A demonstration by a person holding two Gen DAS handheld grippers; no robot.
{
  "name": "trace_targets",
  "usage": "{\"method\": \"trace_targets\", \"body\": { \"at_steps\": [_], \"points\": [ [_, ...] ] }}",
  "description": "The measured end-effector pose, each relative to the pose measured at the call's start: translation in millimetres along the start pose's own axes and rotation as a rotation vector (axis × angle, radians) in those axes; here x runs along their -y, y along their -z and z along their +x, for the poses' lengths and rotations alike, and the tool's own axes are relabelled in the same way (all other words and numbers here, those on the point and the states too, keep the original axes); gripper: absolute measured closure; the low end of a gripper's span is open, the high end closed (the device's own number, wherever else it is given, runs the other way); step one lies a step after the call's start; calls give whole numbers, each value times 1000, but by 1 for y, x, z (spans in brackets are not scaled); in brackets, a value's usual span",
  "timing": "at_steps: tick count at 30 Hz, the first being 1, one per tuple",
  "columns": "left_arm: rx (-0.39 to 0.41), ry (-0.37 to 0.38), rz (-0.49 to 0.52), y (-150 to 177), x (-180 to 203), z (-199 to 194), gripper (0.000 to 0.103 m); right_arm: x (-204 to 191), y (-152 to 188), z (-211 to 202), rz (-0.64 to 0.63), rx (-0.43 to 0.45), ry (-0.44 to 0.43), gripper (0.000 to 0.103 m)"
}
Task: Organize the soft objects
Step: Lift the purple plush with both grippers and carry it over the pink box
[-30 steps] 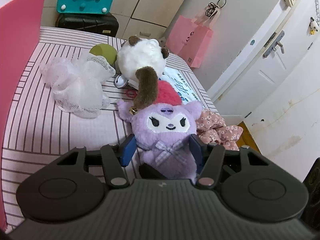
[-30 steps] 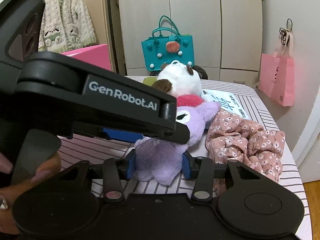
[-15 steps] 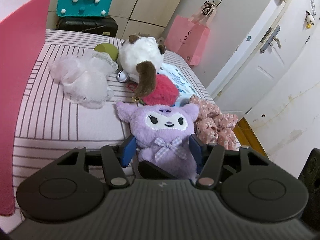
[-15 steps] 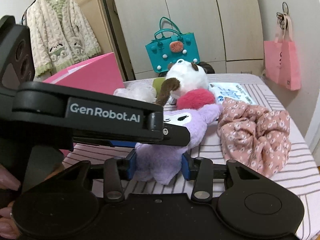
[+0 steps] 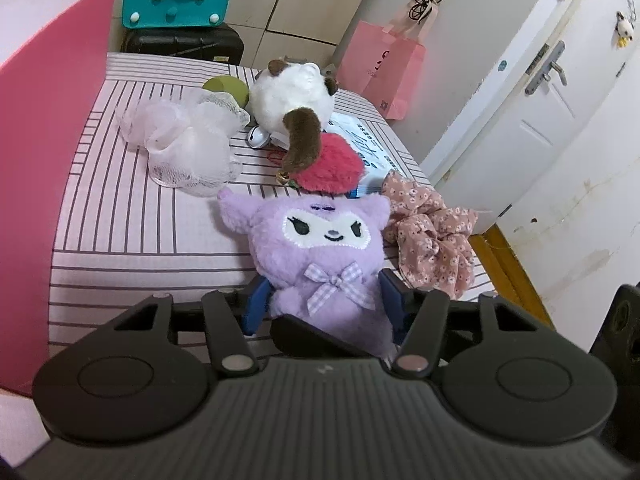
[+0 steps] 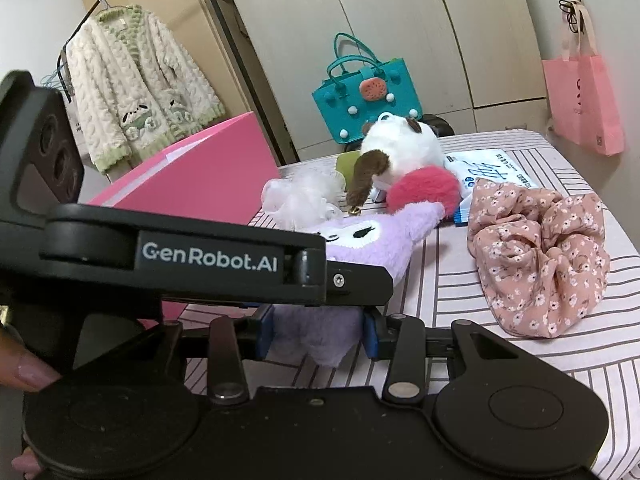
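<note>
Two wrist views of a striped bed surface (image 5: pixel 120 216) strewn with soft items. Hidden or cut off: the lower body of the purple plush (image 5: pixel 324 256) is masked in the left-wrist view by the gripper housing, and in the right-wrist view its midsection is crossed by the black arm of the left gripper (image 6: pixel 192 264), so only one ear, part of the face and the feet show. The pink box (image 5: pixel 44 152) runs off the left edge; its interior cannot be seen. A green item (image 5: pixel 226 88) is largely covered by the white mesh pouf (image 5: pixel 188 148) and the white-and-brown plush (image 5: pixel 294 100). The left gripper (image 5: pixel 324 308) has its blue pads pressed into the purple plush's flanks just below the gingham bow, jaws having just closed slightly on it. The right gripper (image 6: pixel 318 332) clamps the same plush lower down, at its feet. The red pompom (image 5: pixel 330 168) lies just beyond the plush's head; the floral scrunchie (image 6: pixel 536 260) lies to its right.
</note>
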State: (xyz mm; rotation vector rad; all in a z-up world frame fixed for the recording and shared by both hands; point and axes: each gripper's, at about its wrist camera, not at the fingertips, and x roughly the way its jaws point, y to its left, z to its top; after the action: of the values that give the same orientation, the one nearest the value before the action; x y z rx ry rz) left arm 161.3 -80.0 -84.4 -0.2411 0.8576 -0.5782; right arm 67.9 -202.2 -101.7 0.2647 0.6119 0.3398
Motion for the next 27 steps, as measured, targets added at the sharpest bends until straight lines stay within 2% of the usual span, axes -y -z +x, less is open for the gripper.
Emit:
{"method": "trace_targets", "body": {
  "at_steps": [6,10,13,18,27],
  "points": [
    [6,-22,31,2,7,-7,50,-3,-3,-6,2,-15,-18,56],
    [-4,-35,58,0,13,-17,50,-6,-11,-11,-14,-60,-57,57],
    [-35,-30,89,-4,16,-28,50,-7,-18,-15,-17,-113,-87,57],
    [-115,20,64,-9,9,-44,49,-16,-27,-24,-52,-162,-129,57],
    [-163,31,49,-9,5,-82,50,-49,-38,-41,-127,-246,-197,57]
  ]
}}
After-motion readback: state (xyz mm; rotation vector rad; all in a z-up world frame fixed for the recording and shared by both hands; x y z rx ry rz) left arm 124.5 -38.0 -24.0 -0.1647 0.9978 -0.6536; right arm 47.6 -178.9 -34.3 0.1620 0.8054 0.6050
